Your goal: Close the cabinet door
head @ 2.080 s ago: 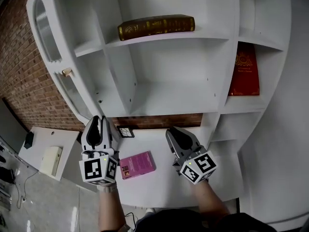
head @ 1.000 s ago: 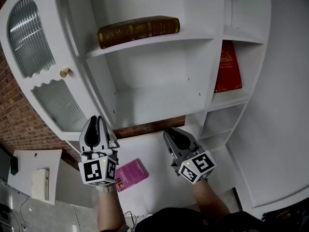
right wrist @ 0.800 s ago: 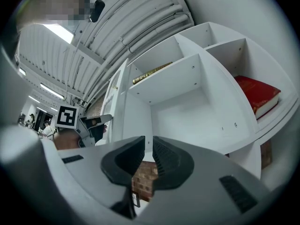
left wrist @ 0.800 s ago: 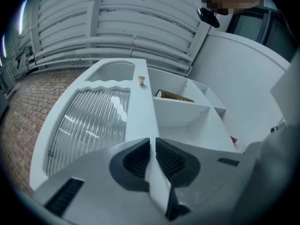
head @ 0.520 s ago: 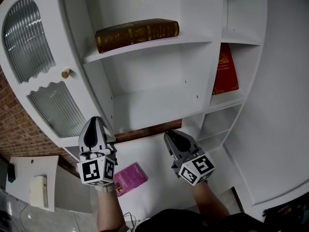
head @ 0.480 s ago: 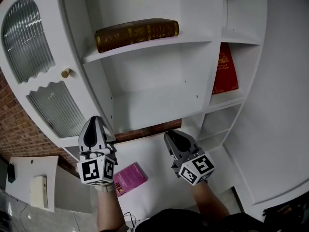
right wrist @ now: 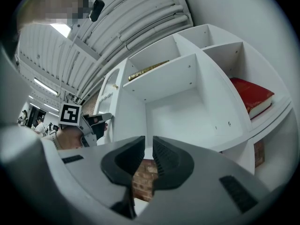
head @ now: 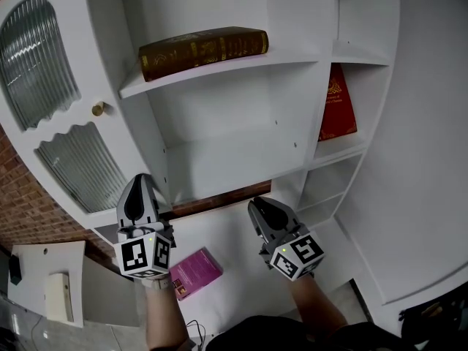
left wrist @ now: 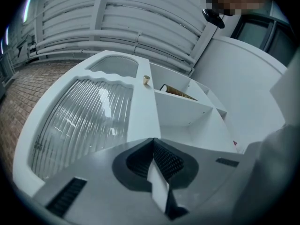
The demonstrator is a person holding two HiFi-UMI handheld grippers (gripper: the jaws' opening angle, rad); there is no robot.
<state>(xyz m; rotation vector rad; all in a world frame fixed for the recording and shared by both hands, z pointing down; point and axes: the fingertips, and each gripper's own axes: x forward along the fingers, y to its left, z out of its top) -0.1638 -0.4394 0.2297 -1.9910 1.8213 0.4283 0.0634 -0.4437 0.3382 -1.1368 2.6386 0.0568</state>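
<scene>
The white cabinet door (head: 51,115) with two ribbed glass panes and a small gold knob (head: 97,109) stands swung out at the left of the open shelves. My left gripper (head: 139,181) is shut, its tips at the door's lower right corner. In the left gripper view the door (left wrist: 89,121) fills the left side beyond the shut left gripper (left wrist: 153,142), with the knob (left wrist: 146,80) higher up. My right gripper (head: 256,205) is shut on nothing, below the middle compartment. The right gripper (right wrist: 147,142) points into that compartment.
A brown book (head: 203,48) lies on the upper shelf and a red book (head: 338,104) leans in the right compartment. A pink book (head: 194,271) lies on the white desk (head: 241,284) below. Brick wall (head: 29,218) shows at the left.
The door has swung from nearly edge-on to showing its whole glass face. My left gripper stays by its lower corner, and both grippers have barely shifted.
</scene>
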